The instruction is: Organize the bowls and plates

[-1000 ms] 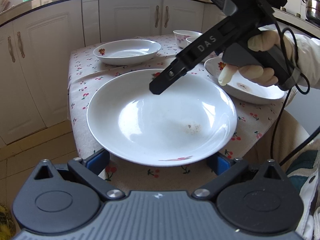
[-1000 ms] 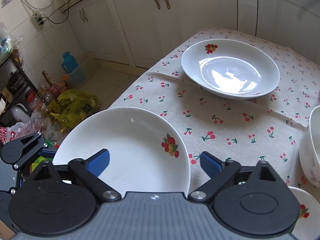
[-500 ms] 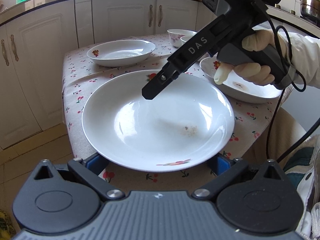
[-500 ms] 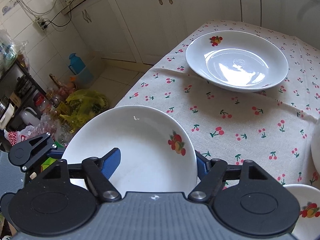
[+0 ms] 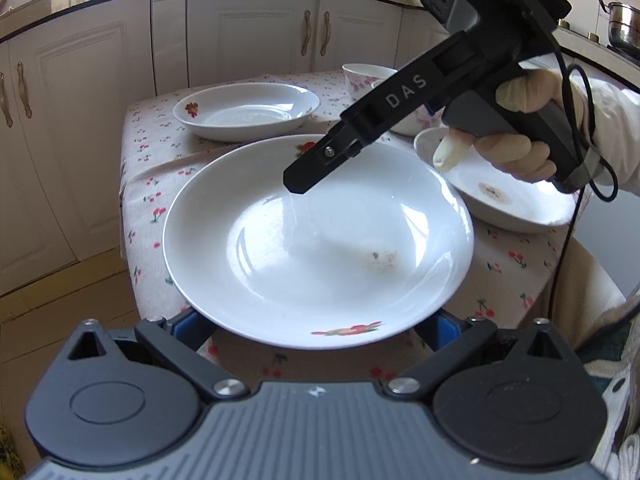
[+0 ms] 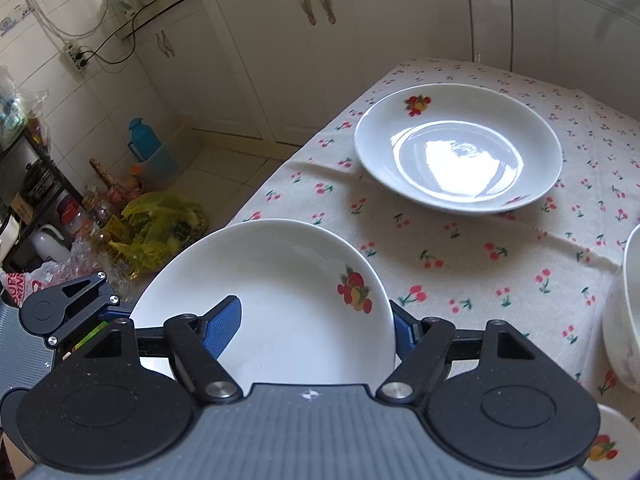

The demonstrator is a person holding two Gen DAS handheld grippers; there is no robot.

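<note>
**Plate gripped at the table's left corner, both grippers engaged**

Kitchen setting: white cabinets (image 6: 312, 60) line the far wall. On the floor at far left stand a blue jug (image 6: 140, 140) and a yellow bag (image 6: 160, 224) among other clutter.

1. Left gripper (image 5: 316, 324): fingers spread wide. Its blue pads sit under and against the near rim of the held plate (image 6: 280, 288), one on each side.
2. Held plate: white, with a fruit print on the rim. It juts out past the left corner of the table, partly over the floor. A faint stain marks its centre.
3. Right gripper (image 6: 316, 320): its jaws have just been closing, with the plate's rim between them. One pad lies on the inner surface and the other sits outside the rim, pinching the plate. A gloved hand (image 5: 516, 152) holds it.
4. Tablecloth (image 6: 460, 248): cherry print, bare between the held plate and the far plate (image 6: 460, 152), which rests flat and well apart.
5. Right of the held plate: a stained plate (image 5: 500, 204) lies near its rim, partly hidden by the right gripper's body. A large bowl (image 6: 628, 312) is cut off by the right edge of the right wrist view.
6. Far right: a small bowl (image 5: 362, 78) stands beyond the gripper body, and a steel pot (image 5: 624, 28) sits on the counter.
</note>
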